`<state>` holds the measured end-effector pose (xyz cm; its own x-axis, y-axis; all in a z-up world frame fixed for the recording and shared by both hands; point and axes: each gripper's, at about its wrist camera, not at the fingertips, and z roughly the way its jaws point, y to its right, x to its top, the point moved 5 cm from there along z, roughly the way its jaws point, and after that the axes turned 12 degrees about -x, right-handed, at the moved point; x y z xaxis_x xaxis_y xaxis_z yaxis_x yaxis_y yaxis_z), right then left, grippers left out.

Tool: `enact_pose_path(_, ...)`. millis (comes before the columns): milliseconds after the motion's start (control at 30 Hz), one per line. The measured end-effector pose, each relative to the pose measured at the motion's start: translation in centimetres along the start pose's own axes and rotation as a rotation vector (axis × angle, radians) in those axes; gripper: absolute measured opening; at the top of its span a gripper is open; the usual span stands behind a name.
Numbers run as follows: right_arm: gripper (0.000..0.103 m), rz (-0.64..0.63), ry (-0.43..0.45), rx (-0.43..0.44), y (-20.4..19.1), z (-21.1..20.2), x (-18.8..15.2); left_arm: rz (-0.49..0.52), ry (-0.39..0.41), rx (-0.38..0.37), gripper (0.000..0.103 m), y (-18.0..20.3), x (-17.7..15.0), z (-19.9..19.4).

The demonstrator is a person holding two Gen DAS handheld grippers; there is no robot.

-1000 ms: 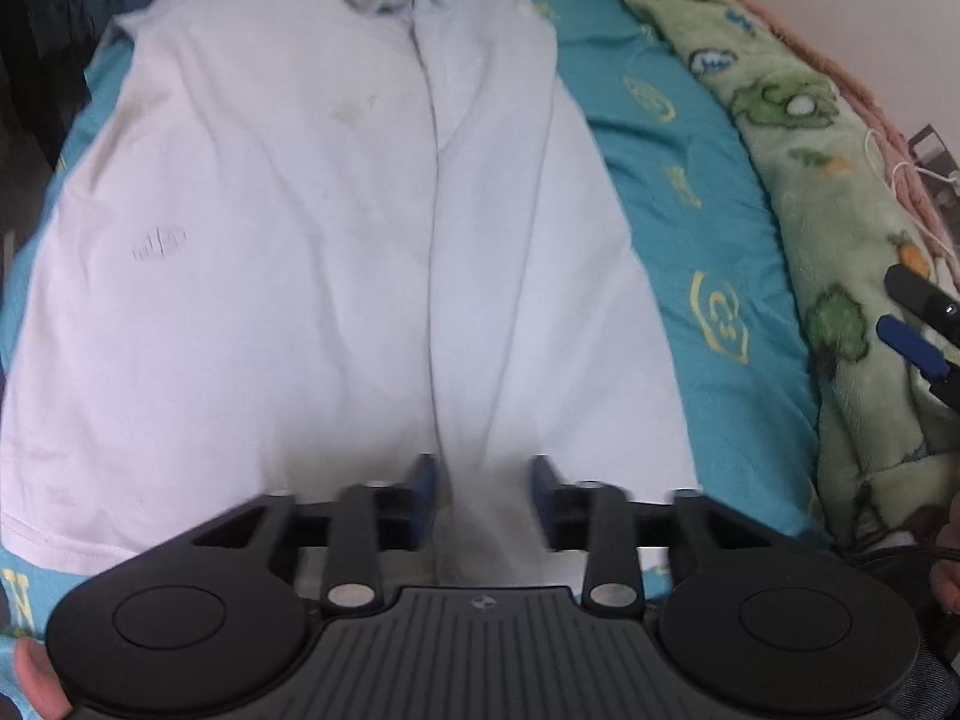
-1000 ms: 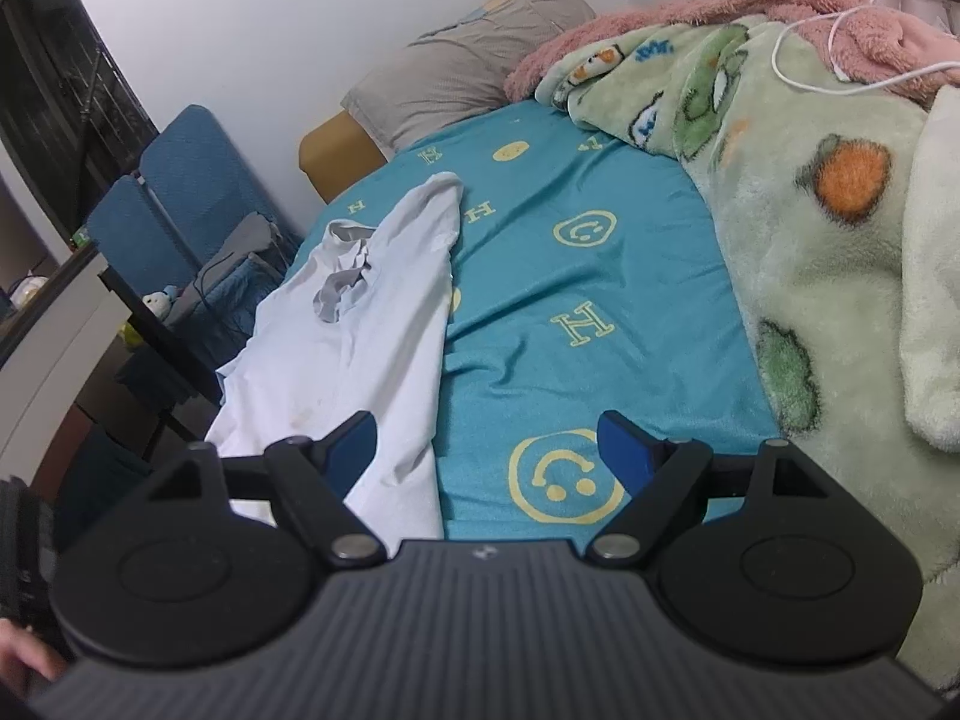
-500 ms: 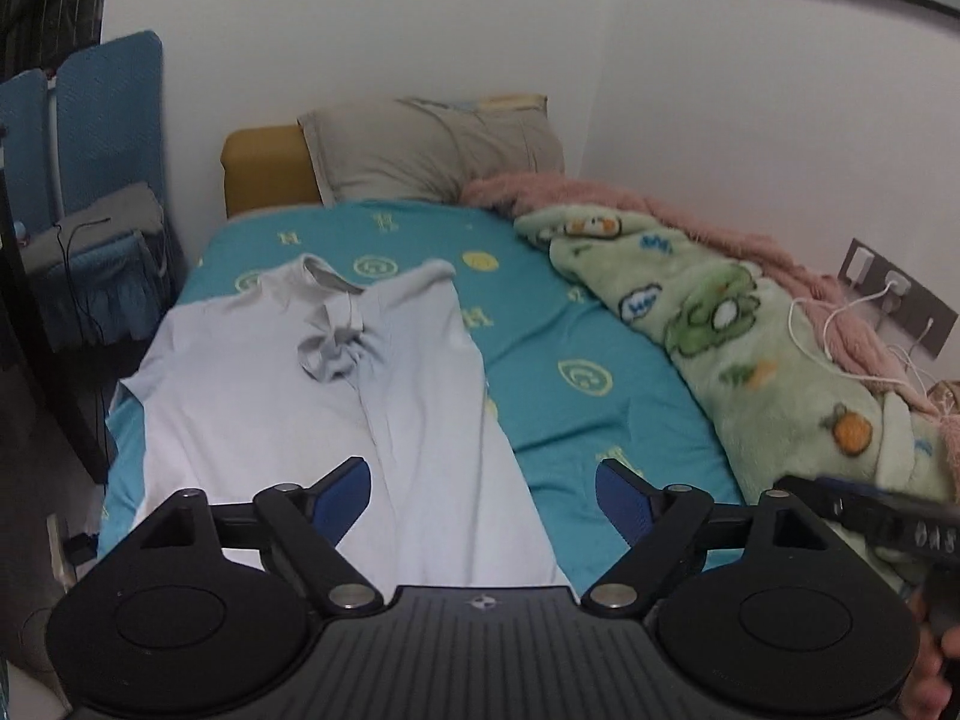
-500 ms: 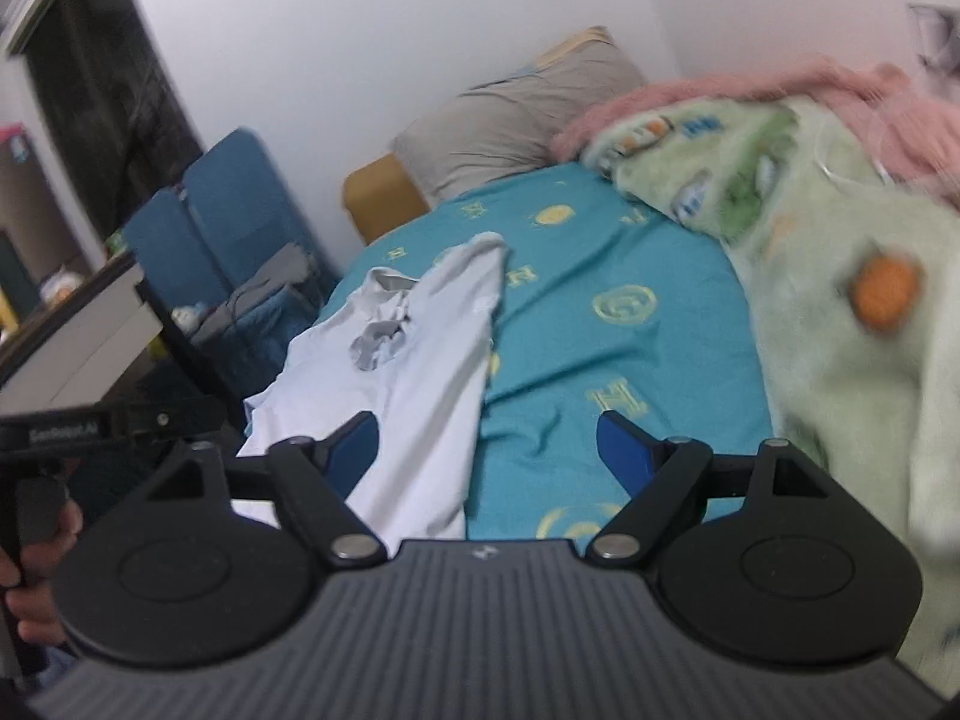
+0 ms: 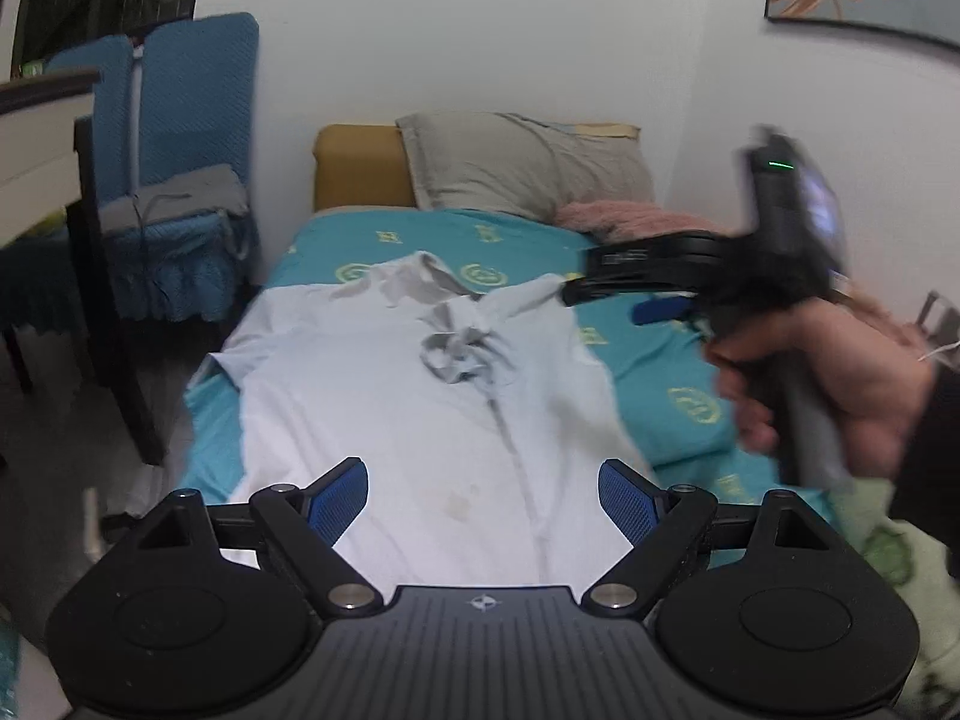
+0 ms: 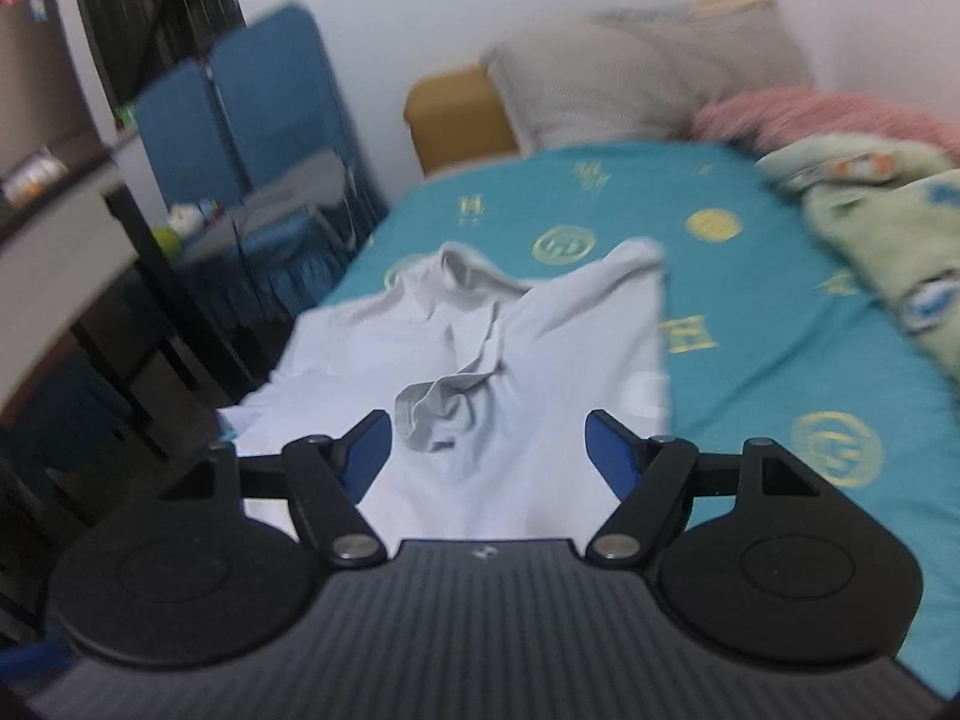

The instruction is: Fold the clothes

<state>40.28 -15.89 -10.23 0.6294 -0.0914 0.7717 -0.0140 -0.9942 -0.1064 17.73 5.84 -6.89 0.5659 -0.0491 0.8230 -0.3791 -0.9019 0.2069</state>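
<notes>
Shirt (image 5: 384,420) flat on bed (image 5: 660,354), claws open

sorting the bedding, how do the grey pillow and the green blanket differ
The pillow is plain grey and propped up against the wall at the head of the bed; the blanket is pale green with cartoon prints. The pillow keeps a flat rectangular shape; the blanket lies bunched along the bed's far side. Both rest on the teal sheet.
</notes>
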Motion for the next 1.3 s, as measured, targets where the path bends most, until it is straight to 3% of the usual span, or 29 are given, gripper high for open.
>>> enact_pose_path(133,0.072,0.019,-0.055,-0.024,-3.3,8.5,0.1,-0.067,0.032,0.001,0.086,-2.4,0.1,1.4)
enact_pose_path(233,0.072,0.086,-0.086,-0.028,-4.1,12.8,0.0,-0.149,0.006,0.002,0.086,-4.5,-0.4,3.3)
enact_pose_path(300,0.058,0.102,-0.095,-0.031,-4.7,14.9,0.0,-0.197,-0.013,-0.003,0.086,-5.7,-0.8,4.5)
enact_pose_path(367,0.035,0.097,-0.097,-0.035,-5.4,16.4,0.0,-0.235,-0.029,-0.009,0.086,-6.6,-1.1,5.5)
enact_pose_path(467,0.011,0.029,-0.079,-0.049,-6.9,17.4,0.4,-0.25,-0.039,-0.019,0.085,-6.9,-1.4,6.4)
enact_pose_path(633,0.008,-0.069,0.021,-0.002,-10.4,16.2,2.2,-0.259,-0.039,-0.019,0.085,-6.8,-1.6,6.4)
enact_pose_path(733,0.008,-0.123,0.012,-0.018,-12.1,15.9,2.6,-0.265,-0.018,-0.004,0.085,-6.6,-1.4,5.5)
enact_pose_path(833,0.012,-0.186,-0.014,-0.058,-13.3,15.7,2.8,-0.263,0.006,0.011,0.085,-6.6,-1.0,4.5)
enact_pose_path(900,0.04,-0.218,-0.052,-0.088,-13.7,15.7,2.8,-0.268,0.014,0.019,0.085,-6.7,-0.9,4.0)
enact_pose_path(933,0.076,-0.24,-0.048,-0.098,-14.0,15.5,2.7,-0.272,0.018,0.02,0.085,-6.7,-0.8,3.7)
enact_pose_path(967,0.092,-0.262,-0.041,-0.105,-14.2,15.2,2.6,-0.278,0.022,0.019,0.085,-6.8,-0.7,3.4)
enact_pose_path(1133,0.09,-0.392,0.054,-0.032,-18.8,12.9,2.1,-0.309,0.047,0.023,0.085,-7.4,-0.5,1.9)
enact_pose_path(1300,0.089,-0.587,0.079,0.142,-27.5,12.3,0.4,-0.41,0.047,0.078,0.085,-9.7,-1.2,0.9)
